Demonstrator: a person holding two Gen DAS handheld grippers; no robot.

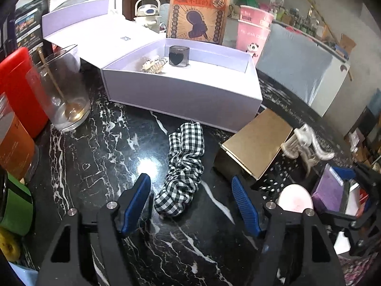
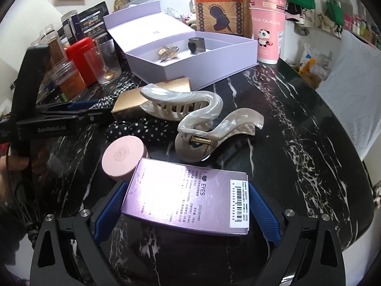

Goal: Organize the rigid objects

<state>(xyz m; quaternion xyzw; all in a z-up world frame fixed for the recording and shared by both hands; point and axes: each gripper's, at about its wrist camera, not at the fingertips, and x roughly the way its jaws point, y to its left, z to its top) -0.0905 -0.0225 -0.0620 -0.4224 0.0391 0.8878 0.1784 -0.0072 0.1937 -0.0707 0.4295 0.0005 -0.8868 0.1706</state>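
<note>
An open lilac box [image 1: 185, 95] [image 2: 190, 64] holds a small hair clip [image 1: 154, 64] [image 2: 168, 52] and a dark cube with a heart [image 1: 179, 56] [image 2: 195, 45]. My right gripper [image 2: 185, 202] is shut on a purple "EYES" box [image 2: 185, 197], also in the left wrist view [image 1: 329, 191]. My left gripper [image 1: 191, 190] is open, with a checked scrunchie [image 1: 185, 164] between its fingers. A large pearl claw clip [image 2: 202, 119] [image 1: 307, 144], a gold box [image 1: 257, 143] [image 2: 152, 95], a pink round case [image 2: 123, 157] [image 1: 295, 197] and a polka-dot scrunchie [image 2: 140, 130] lie on the black marble table [image 1: 100, 147].
A glass with a spoon [image 1: 62, 90], a red canister [image 1: 19, 85] and jars stand at the left. A brown paper bag [image 1: 197, 12] [image 2: 219, 7] and pink cups [image 2: 269, 28] stand behind the lilac box.
</note>
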